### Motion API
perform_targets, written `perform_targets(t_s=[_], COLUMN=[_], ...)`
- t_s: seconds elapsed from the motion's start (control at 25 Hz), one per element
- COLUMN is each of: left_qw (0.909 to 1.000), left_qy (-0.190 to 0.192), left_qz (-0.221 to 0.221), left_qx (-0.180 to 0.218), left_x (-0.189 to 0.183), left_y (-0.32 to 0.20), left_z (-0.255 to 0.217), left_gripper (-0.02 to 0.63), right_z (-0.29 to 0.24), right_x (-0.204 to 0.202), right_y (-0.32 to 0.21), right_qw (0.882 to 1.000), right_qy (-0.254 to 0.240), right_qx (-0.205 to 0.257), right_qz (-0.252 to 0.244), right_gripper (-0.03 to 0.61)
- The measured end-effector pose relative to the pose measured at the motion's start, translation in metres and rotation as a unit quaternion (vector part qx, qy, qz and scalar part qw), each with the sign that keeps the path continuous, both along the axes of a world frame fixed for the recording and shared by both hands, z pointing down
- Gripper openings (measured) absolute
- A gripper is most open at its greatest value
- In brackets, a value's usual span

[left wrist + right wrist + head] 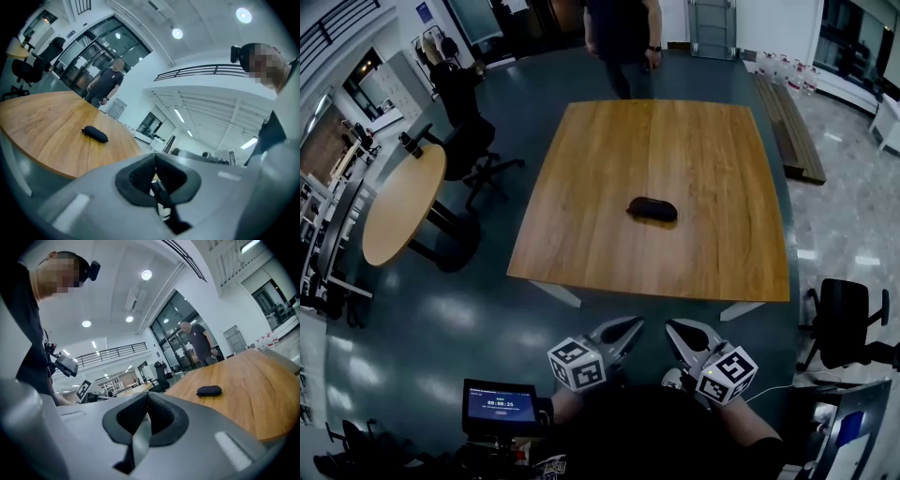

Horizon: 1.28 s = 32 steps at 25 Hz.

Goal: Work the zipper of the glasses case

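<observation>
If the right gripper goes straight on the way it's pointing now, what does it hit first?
Probably nothing close: the right gripper points left of the wooden table, towards the distant round table. The glasses case lies right of that line. Depth is unclear.

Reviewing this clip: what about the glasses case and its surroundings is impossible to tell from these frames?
- Zipper of the glasses case: too small and distant in all three views, so its pull, and whether it is open or closed, are unclear.
- standing person: head cut off by the head view's top edge.
- screen: text too small to read in the head view.
</observation>
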<state>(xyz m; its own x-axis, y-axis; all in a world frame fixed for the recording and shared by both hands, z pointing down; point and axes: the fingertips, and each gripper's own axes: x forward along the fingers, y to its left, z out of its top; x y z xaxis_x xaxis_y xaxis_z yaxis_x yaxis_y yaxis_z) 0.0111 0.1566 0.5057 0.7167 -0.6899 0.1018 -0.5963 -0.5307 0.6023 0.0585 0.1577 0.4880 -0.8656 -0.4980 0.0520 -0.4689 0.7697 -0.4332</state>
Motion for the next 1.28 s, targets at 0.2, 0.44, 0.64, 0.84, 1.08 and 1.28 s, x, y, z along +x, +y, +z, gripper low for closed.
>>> perform_targets(t_s=[0.2,0.44,0.64,0.84,1.08,1.28], left_qw=[1.0000,0.9998,0.9991,0.9989,0.9988,0.9989], left_qy=[-0.006,0.012,0.012,0.012,0.010,0.014], left_qz=[-0.002,0.018,0.038,0.044,0.043,0.041], left_qx=[0.004,0.000,0.012,0.015,0.022,0.020], left_x=[-0.023,-0.024,-0.013,-0.015,-0.013,-0.015], left_y=[-0.007,-0.009,-0.004,-0.003,-0.003,-0.003], left_z=[-0.010,-0.002,-0.004,-0.004,-0.006,-0.004], left_gripper=[0.000,0.000,0.000,0.000,0.000,0.000], right_z=[-0.010,-0.009,-0.009,-0.007,-0.006,-0.004], right_x=[-0.020,-0.025,-0.026,-0.027,-0.025,-0.028], right_y=[0.000,0.002,0.007,0.006,0.003,0.002], right_qw=[1.000,0.999,0.999,0.998,0.999,0.999], right_qy=[-0.008,0.008,0.021,0.018,0.013,0.014], right_qx=[0.003,0.016,0.028,0.028,0.024,0.024], right_qz=[0.021,0.039,0.040,0.048,0.046,0.043], right_gripper=[0.005,0.004,0.005,0.004,0.004,0.004])
